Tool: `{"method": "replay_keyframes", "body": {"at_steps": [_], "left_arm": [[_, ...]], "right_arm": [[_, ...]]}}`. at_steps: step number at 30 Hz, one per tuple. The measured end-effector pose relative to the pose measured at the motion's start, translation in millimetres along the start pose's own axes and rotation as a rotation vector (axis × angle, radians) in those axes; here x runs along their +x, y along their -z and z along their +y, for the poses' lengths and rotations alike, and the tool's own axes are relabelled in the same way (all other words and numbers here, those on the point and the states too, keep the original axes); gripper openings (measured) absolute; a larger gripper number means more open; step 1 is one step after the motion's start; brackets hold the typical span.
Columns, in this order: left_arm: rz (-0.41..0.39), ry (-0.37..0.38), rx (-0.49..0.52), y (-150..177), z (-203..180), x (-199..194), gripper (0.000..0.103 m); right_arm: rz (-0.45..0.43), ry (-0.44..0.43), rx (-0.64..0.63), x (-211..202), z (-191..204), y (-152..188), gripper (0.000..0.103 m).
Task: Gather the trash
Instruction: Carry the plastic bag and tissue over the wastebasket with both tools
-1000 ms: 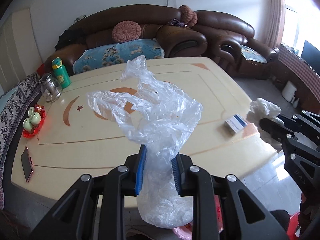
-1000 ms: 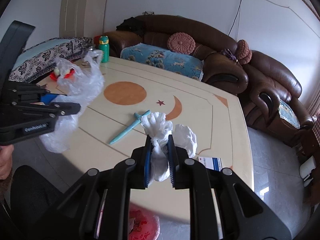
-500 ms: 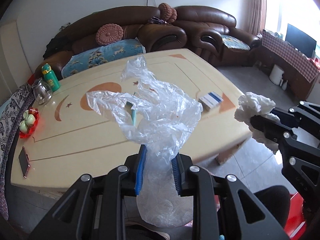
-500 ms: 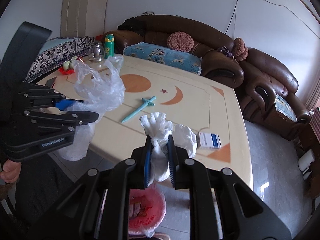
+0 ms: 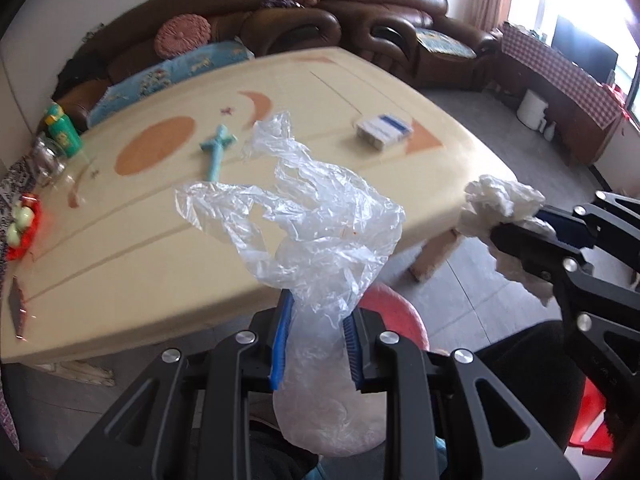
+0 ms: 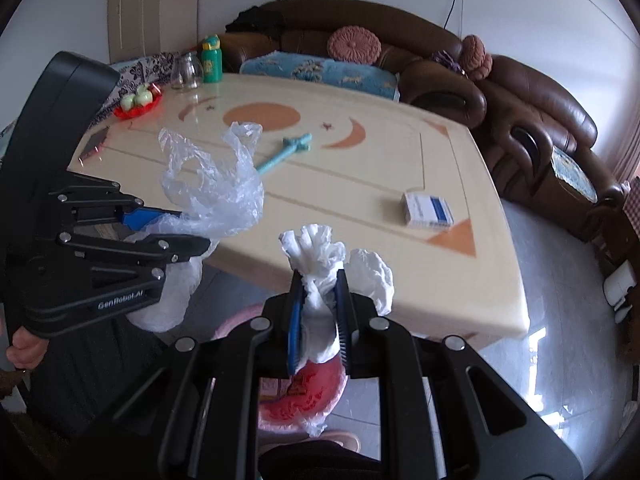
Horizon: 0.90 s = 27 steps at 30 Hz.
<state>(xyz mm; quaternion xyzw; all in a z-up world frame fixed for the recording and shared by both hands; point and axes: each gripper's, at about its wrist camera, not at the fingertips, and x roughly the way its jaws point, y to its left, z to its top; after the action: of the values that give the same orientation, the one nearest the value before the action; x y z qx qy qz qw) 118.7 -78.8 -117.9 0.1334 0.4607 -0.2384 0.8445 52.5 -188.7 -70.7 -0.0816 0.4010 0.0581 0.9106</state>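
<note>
Left gripper (image 5: 316,330) clamped on clear plastic bag (image 5: 316,220), right gripper (image 6: 319,312) clamped on white tissue wad (image 6: 316,264), both w/ trash hanging above pink bin (image 6: 304,404) — floppy bag could catch the rim or drift off-target if let go too high.

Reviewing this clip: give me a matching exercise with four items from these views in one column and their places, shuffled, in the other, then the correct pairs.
Items:
1. clear plastic bag
2. white crumpled tissue
3. teal toy sword
4. pink trash bin

Places:
A. lying on the table top
B. on the floor below the table edge
C. clamped in the left gripper
D. clamped in the right gripper

Pairs: 1-C, 2-D, 3-A, 4-B
</note>
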Motion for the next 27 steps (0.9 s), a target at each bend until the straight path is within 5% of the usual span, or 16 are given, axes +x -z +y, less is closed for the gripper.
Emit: {"method": "replay_keyframes", "body": {"at_steps": [27], "left_arm": [[0.388,0.135,-0.058,82.7,9.2,162.9,0.025]], "right_arm": [[0.279,-0.084,0.221,143.5,6.9,101.6,0.017]]}}
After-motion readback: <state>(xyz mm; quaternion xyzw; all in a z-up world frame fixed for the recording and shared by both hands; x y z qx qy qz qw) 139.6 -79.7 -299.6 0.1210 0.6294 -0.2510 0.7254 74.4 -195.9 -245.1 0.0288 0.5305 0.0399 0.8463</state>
